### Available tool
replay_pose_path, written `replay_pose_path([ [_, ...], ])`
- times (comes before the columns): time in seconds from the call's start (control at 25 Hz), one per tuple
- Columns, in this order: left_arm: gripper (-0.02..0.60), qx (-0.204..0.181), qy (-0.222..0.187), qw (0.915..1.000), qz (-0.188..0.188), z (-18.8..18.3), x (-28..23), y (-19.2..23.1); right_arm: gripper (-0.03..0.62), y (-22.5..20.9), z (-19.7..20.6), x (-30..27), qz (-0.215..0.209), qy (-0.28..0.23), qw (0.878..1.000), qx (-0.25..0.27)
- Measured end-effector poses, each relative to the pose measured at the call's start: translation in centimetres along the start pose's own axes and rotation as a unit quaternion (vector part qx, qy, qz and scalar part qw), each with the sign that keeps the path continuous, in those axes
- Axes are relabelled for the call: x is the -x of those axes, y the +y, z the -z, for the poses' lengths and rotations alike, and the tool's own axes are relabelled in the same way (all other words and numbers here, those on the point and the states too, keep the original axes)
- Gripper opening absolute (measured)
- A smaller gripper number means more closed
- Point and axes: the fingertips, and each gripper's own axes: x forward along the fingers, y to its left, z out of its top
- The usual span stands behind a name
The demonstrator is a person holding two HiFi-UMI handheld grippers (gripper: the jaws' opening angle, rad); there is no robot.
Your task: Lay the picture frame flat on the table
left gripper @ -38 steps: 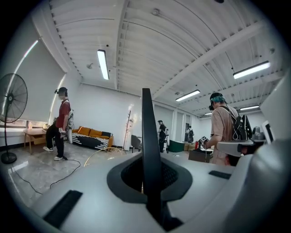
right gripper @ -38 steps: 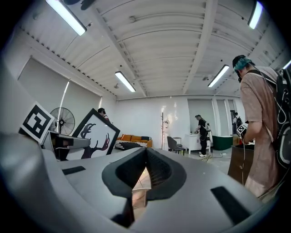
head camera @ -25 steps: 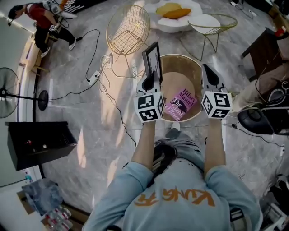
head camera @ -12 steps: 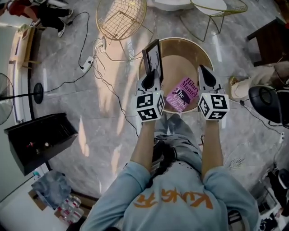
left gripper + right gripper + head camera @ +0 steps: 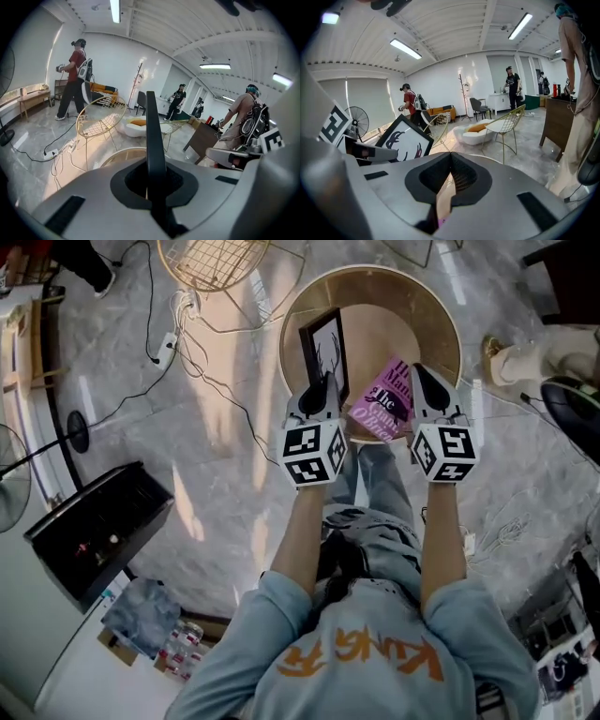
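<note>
Purple book [image 5: 382, 401] lying on the round table [image 5: 441, 310]: white cover lettering, partly cut off by the jaws. "Man…" can be read on the top line and "the" below it. A larger word beneath looks like "Other", not certain.

Light-blue top [image 5: 361, 615] on the person's back: orange stylised lettering, upside down in the head view, not legible.

Left marker cube [image 5: 312, 454] and right marker cube [image 5: 445, 451]: black-and-white square code patterns, no letters or numbers.

No other readable text in either gripper view.
</note>
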Motion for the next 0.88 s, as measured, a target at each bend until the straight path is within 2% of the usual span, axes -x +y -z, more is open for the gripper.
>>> replay_pose_path([
  [0.28,0.026,0.012,0.06,0.9981,0.006,7.1,-3.1,1.5,0.0,-1.4,5.8,-3.2,0.003,0.044,0.999,-0.002],
  [0.6,0.026,0.037,0.077,0.9963,0.011,13.1,-6.3,3.9,0.0,-1.5,13.1,-6.8,-0.013,0.084,0.996,-0.006],
  [0.72,0.026,0.079,0.079,0.9937,0.009,15.6,-7.3,5.2,0.0,-1.3,16.4,-7.5,-0.024,0.102,0.995,-0.009],
  [0.88,0.026,0.142,0.059,0.988,0.018,17.2,-8.5,6.1,0.0,-1.1,18.9,-8.9,-0.039,0.111,0.993,-0.002],
])
